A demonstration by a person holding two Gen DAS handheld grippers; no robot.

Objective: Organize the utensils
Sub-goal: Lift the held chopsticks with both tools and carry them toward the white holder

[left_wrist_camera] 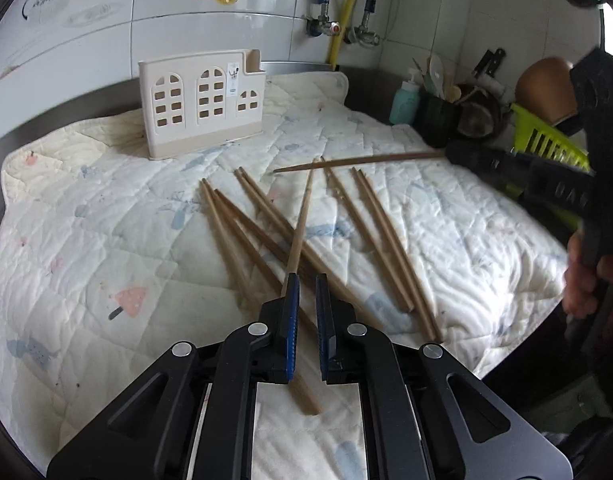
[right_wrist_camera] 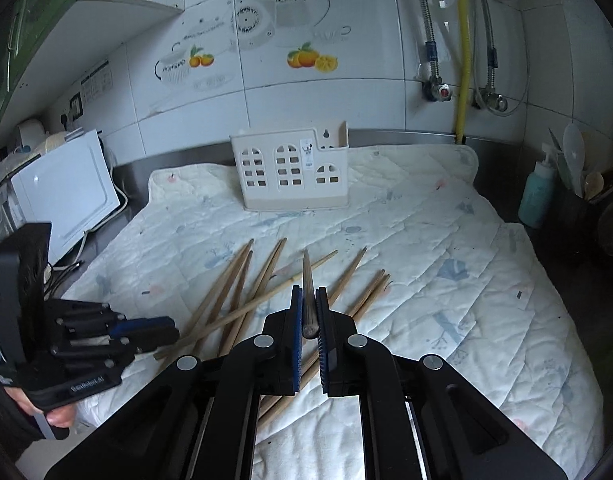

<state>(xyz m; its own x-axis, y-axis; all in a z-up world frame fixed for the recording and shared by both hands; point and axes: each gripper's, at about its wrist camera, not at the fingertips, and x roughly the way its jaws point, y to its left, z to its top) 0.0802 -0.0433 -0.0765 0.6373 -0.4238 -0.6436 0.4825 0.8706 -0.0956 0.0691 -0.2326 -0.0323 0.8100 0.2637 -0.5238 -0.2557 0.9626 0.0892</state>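
Several wooden chopsticks lie fanned out on a quilted white cloth. A cream utensil holder with window cut-outs stands upright at the cloth's far edge. My left gripper is shut on a pale chopstick that slants over the pile. My right gripper is shut on a darker chopstick, raised above the others and pointing toward the holder.
A white appliance sits left of the cloth. On the right stand a teal bottle, a black cup of utensils and a green rack. A hand grips the right tool. The tiled wall and pipes stand behind.
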